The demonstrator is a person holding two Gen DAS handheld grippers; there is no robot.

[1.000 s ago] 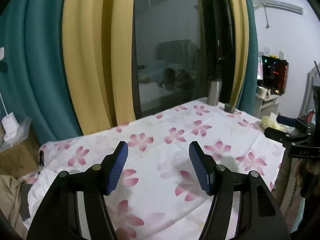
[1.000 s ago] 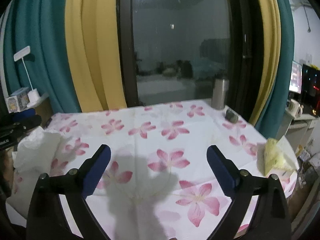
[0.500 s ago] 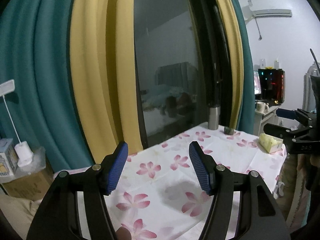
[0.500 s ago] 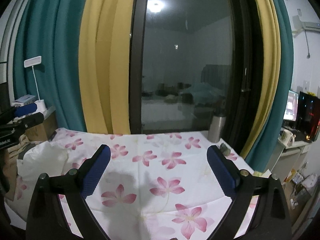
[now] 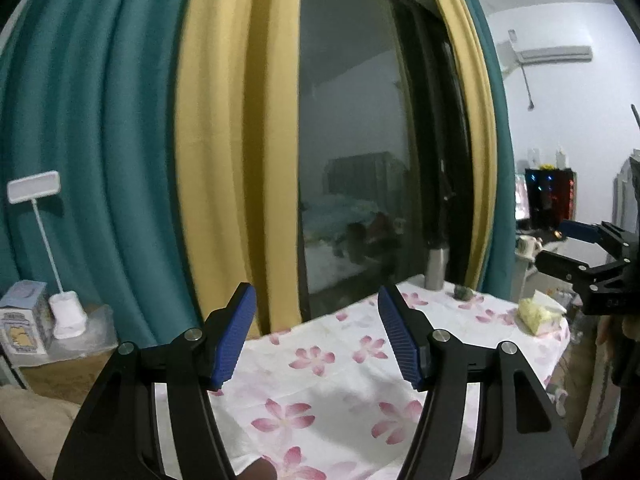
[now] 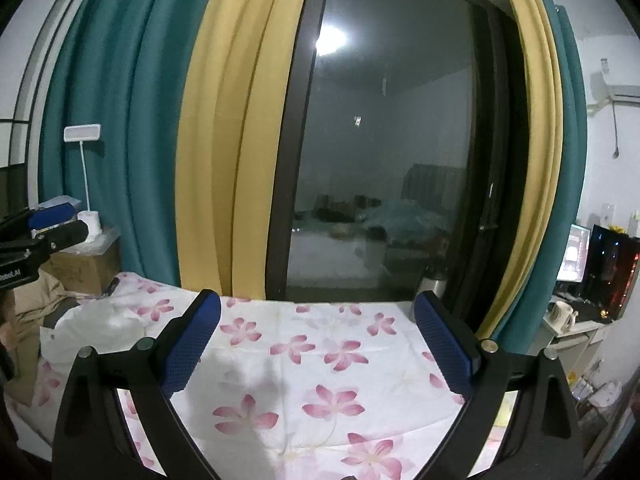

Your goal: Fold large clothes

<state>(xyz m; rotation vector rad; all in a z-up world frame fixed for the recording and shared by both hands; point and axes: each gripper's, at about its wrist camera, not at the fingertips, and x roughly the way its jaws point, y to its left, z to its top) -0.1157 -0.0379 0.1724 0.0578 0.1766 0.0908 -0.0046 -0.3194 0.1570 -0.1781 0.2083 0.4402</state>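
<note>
Only candidate for the clothes is a crumpled white heap (image 6: 92, 320) left of my right gripper (image 6: 316, 344), unfolded. Both that and my left gripper (image 5: 316, 336) hang released, holding nothing, over the floral cloth (image 6: 320, 360).

The left tongs (image 5: 316, 334) are hanging parted and empty above the floral sheet (image 5: 344, 380) covering the bench. The right tongs (image 5: 576, 248) are showing at the right edge, over a yellow packet (image 5: 534, 312).
</note>
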